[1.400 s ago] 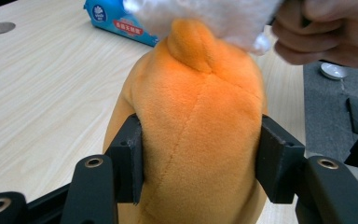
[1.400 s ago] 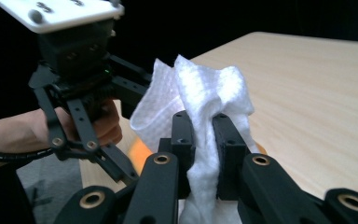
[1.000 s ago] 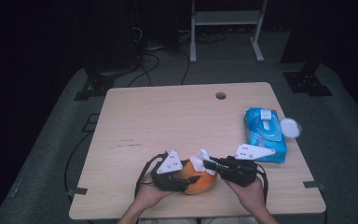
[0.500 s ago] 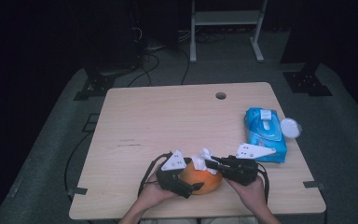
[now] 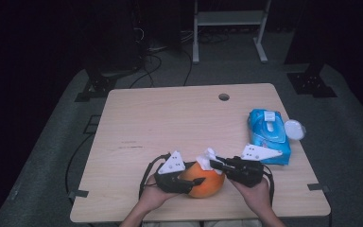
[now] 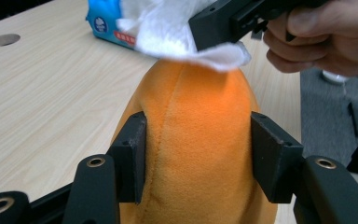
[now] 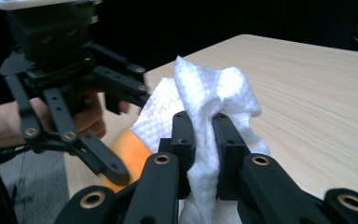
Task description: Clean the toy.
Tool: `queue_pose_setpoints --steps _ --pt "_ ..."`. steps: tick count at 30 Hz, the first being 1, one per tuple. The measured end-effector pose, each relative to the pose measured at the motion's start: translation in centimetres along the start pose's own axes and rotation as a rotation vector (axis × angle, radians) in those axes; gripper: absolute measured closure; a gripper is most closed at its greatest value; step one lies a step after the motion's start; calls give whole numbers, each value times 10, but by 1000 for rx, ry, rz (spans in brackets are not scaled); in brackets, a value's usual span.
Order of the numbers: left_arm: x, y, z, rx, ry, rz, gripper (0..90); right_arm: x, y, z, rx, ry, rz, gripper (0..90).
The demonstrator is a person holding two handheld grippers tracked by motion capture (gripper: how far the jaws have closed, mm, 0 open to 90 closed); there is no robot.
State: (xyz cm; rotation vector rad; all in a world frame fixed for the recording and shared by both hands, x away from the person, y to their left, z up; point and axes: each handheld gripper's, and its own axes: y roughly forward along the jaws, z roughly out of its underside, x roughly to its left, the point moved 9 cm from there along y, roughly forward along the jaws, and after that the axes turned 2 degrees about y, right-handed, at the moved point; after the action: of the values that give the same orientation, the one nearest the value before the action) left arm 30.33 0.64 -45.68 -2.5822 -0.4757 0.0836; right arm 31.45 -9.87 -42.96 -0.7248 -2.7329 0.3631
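An orange plush toy [image 5: 208, 185] rests near the table's front edge. My left gripper [image 5: 193, 181] is shut on it, one jaw pressing into each side of the plush [image 6: 200, 154]. My right gripper [image 5: 216, 163] is shut on a crumpled white wipe [image 5: 206, 158] and comes in from the right. In the left gripper view the wipe [image 6: 177, 32] lies on top of the plush. In the right gripper view the wipe [image 7: 214, 88] bunches between my jaws [image 7: 204, 135], and the orange plush [image 7: 128, 149] shows below it.
A blue pack of wet wipes [image 5: 268, 135] lies at the right of the wooden table [image 5: 170, 123], with a round white lid [image 5: 294, 129] beside it at the edge. A cable hole [image 5: 224, 97] sits near the far edge. A metal stand is on the floor beyond.
The left gripper and the plush have shifted slightly to the right and turned a little. The right gripper keeps the wipe on the plush's top, with only a small shift.
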Motion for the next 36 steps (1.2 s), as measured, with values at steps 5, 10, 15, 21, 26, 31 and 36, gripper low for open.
queue_pose_setpoints --steps 5,10,15,21,26,31,36 --pt "9 4 5 2 -117 55 222 -8 4 12 31 30 0 802" --pt "12 10 12 27 -170 70 136 -12 2 13 38 35 27 802" --pt "5 10 12 36 -107 46 225 7 10 11 55 -29 2 801" --pt "13 9 10 7 -177 62 153 -10 2 13 50 8 16 802" --pt "12 10 15 37 -174 90 142 -19 -4 15 48 34 23 802" --pt "4 5 12 -2 -143 155 225 -34 -11 18 41 62 55 802" --pt "6 18 22 81 -207 154 53 -37 -14 18 35 83 60 802"
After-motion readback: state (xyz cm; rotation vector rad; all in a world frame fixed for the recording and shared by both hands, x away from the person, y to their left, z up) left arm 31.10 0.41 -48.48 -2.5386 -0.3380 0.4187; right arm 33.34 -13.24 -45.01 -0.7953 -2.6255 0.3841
